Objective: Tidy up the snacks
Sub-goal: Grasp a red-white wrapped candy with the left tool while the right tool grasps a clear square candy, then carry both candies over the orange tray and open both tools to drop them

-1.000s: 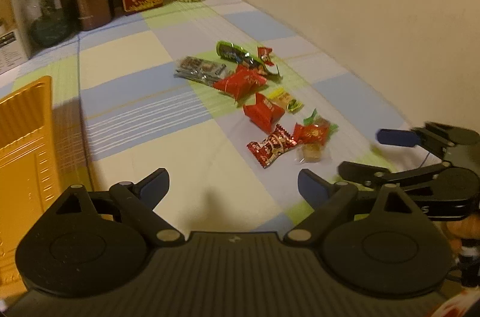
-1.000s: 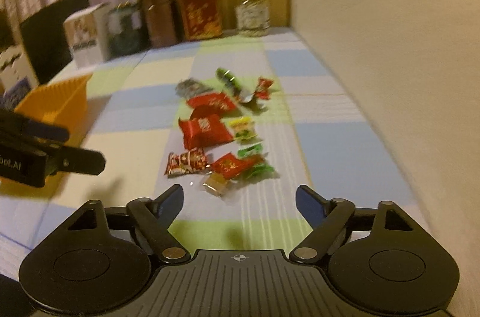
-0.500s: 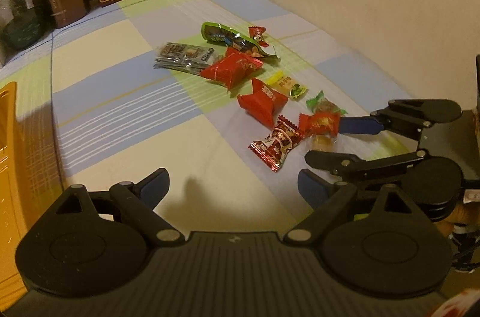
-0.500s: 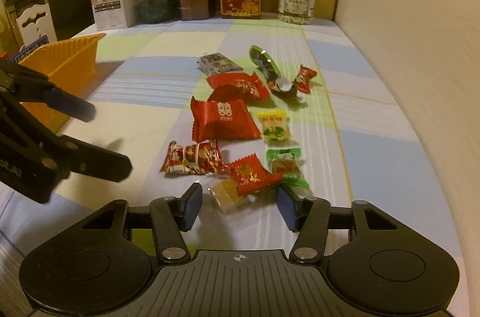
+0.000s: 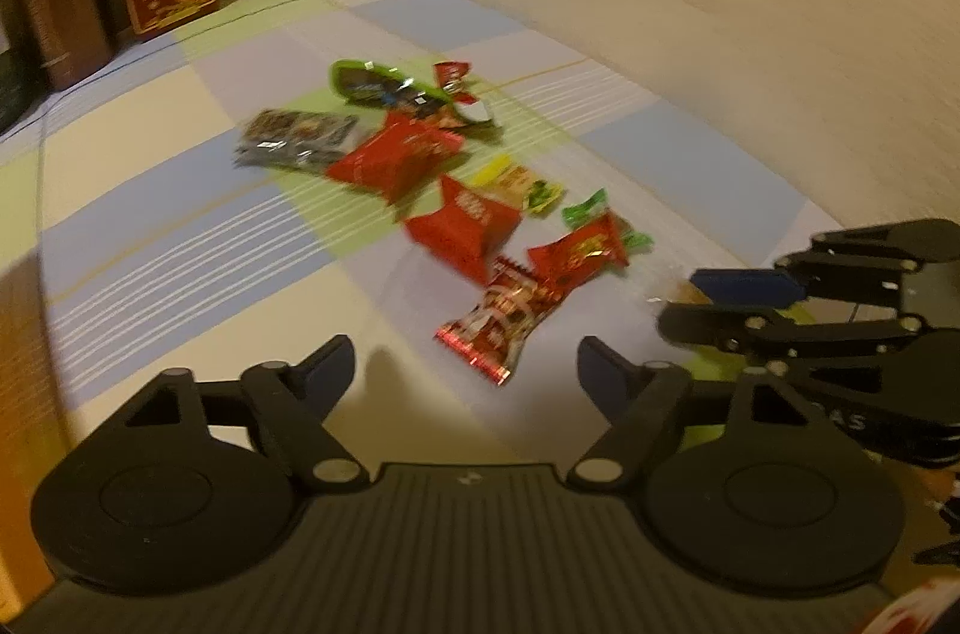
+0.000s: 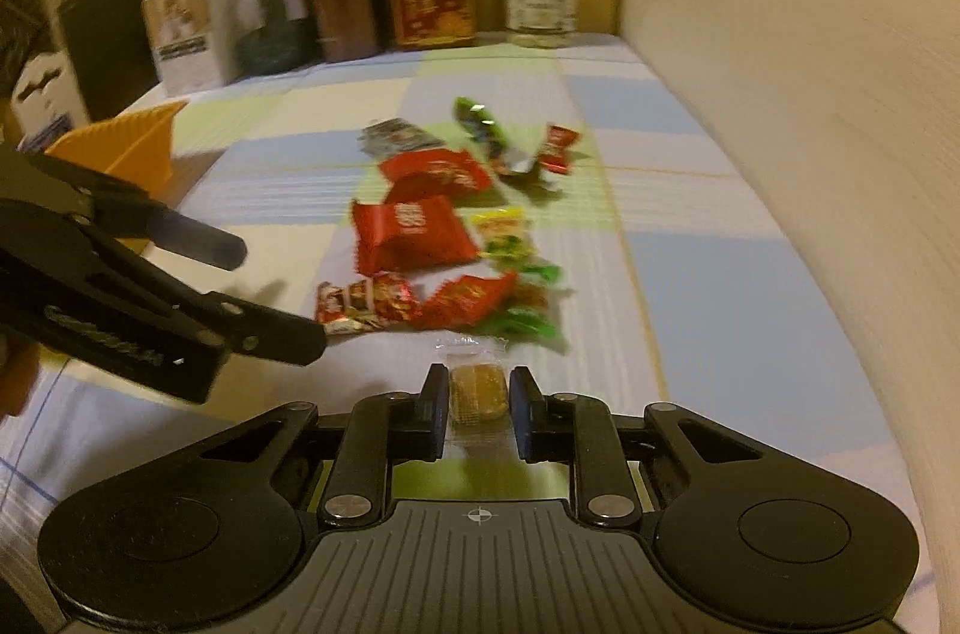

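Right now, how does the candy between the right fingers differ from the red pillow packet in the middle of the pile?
The clear-wrapped candy is a small tan block in see-through film; the red pillow packet is larger, puffy and opaque red. The candy sits between the closing fingers of the right gripper; the packet lies free on the checked tablecloth. Both are sealed, individually wrapped snacks.

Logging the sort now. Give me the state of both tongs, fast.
Left tongs: closing, nothing between them yet.
Right tongs: closing on the clear-wrapped candy, pads against its sides.
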`<state>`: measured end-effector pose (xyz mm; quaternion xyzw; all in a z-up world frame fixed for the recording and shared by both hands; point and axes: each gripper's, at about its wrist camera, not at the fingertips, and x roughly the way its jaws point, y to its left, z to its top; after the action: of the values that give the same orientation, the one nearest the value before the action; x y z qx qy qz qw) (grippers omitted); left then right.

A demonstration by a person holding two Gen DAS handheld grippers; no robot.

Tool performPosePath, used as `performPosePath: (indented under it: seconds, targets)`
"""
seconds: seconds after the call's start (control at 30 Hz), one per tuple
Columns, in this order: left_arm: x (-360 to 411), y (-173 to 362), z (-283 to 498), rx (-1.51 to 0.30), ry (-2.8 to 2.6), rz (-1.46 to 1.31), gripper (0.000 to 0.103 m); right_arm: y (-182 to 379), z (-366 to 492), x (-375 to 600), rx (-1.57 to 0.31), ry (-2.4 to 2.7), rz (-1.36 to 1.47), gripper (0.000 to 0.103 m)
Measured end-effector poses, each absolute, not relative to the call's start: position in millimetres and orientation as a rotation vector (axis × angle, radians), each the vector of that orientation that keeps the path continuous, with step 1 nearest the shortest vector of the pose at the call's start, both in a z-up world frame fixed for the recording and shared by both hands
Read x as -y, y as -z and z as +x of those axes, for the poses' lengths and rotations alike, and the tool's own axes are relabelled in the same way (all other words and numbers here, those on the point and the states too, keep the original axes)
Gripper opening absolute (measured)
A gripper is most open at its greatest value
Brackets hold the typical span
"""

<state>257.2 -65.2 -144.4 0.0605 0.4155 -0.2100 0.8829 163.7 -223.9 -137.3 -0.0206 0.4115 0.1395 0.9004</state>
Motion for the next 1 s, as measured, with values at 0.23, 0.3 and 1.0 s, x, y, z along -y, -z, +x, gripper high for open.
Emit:
performPosePath:
  seconds: [0.23,0.3,1.0]
  targets:
    - [78.9,155.8,268.6,-0.837,0.492,0.178,0.048,132.1,153.8,230.6,-0.853,-0.254,0.017,0.022]
    - [81.4,157.6,269.3,-0.837,0.504,0.188,0.042,131.6,152.7,229.4,-0.851,-0.249,0.026,0.022]
    - [44.3,101.2,214.5,-0.846,0.385,0.069,0.021,82.3,143.0,199.4,-0.819,-0.225,0.060,0.022]
